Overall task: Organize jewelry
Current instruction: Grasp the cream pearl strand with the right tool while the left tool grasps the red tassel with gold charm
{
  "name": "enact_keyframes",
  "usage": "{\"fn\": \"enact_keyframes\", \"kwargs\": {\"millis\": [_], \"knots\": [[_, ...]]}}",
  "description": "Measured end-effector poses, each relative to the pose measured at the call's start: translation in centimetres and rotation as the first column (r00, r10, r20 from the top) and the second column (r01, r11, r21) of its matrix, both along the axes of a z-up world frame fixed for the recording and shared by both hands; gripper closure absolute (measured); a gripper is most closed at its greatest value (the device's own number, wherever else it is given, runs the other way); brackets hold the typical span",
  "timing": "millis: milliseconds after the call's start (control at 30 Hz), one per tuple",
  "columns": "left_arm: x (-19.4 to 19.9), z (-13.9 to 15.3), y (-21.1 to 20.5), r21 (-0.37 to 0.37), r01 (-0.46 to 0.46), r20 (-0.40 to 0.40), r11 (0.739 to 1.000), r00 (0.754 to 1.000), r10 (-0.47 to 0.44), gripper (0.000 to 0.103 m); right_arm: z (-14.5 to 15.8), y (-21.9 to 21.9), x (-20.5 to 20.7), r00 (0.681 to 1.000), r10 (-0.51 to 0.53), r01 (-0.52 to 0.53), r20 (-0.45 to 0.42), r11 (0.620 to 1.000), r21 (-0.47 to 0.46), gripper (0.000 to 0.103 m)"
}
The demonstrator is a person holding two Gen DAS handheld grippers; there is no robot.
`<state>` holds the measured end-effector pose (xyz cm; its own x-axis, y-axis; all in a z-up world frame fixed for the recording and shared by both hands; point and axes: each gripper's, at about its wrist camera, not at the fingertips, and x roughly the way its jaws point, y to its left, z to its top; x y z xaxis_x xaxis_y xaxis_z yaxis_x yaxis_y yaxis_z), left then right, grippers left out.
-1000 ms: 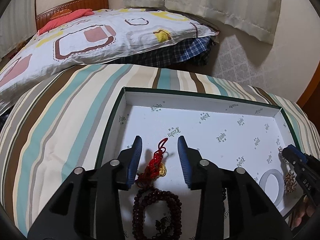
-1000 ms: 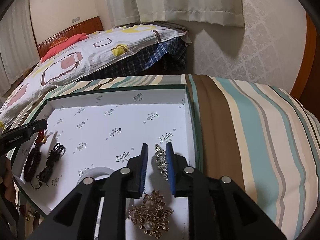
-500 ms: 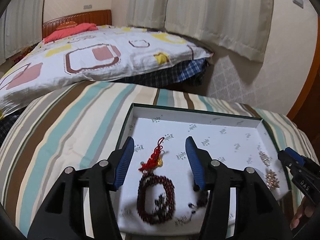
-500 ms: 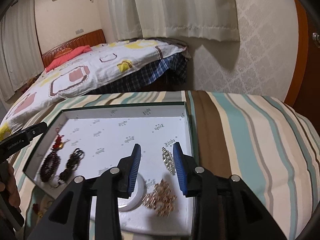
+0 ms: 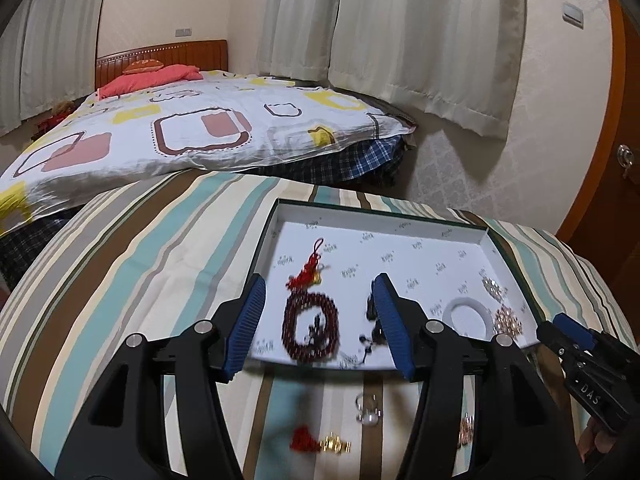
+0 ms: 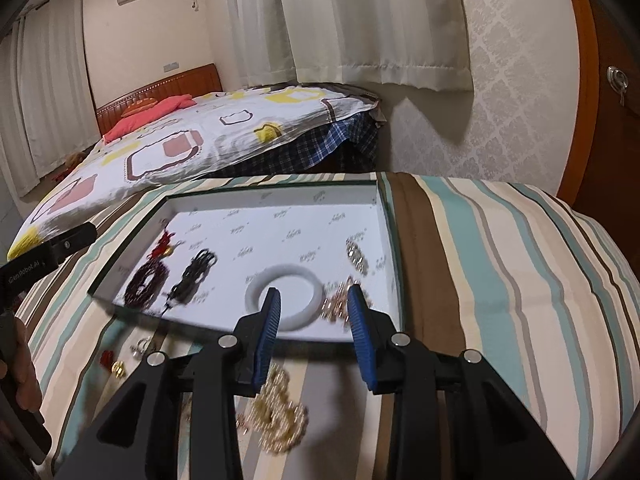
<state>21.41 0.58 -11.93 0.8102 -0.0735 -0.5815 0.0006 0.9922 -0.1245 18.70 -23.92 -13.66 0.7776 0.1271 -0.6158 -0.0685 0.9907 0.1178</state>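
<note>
A white tray (image 5: pixel 380 210) with a green rim lies on the striped bedspread. In it, left to right, are a red knot charm (image 5: pixel 306 274), a dark bead bracelet (image 5: pixel 310 334), a black bracelet (image 6: pixel 196 272), a white bangle (image 6: pixel 288 272), a gold brooch (image 6: pixel 338 304) and a rhinestone piece (image 6: pixel 356 256). My left gripper (image 5: pixel 319 277) hovers open above the tray's near left edge, nothing between its fingers. Over the near right edge my right gripper (image 6: pixel 314 292) is open and holds nothing.
Loose pieces lie on the bedspread in front of the tray: a clear ring (image 5: pixel 368 410), a red and gold charm (image 5: pixel 320 444) and a heap of gold chain (image 6: pixel 280 412). A bed (image 5: pixel 200 132) stands behind, a wall and door at the right.
Both grippers have drawn back and up from the tray, and their jaws have widened. The rhinestone piece and the red charm now lie free. The loose pieces in front of the tray came into view.
</note>
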Motion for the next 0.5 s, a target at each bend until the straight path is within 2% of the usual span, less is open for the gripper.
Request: {"fn": "enact_keyframes", "kwargs": {"millis": [267, 500], "knots": [[-3.2, -1.1, 0.1, 0.022, 0.005, -0.013, 1.0, 1.0, -0.004, 0.048, -1.0, 1.2, -2.3, 1.0, 0.015, -0.015, -0.017, 1.0, 0.0, 0.068], [-4.7, -2.7, 0.3, 0.037, 0.006, -0.054, 0.999, 0.999, -0.004, 0.047, -2.7, 2.3, -2.9, 0.996, 0.044, -0.045, -0.074, 0.999, -0.006, 0.068]]}}
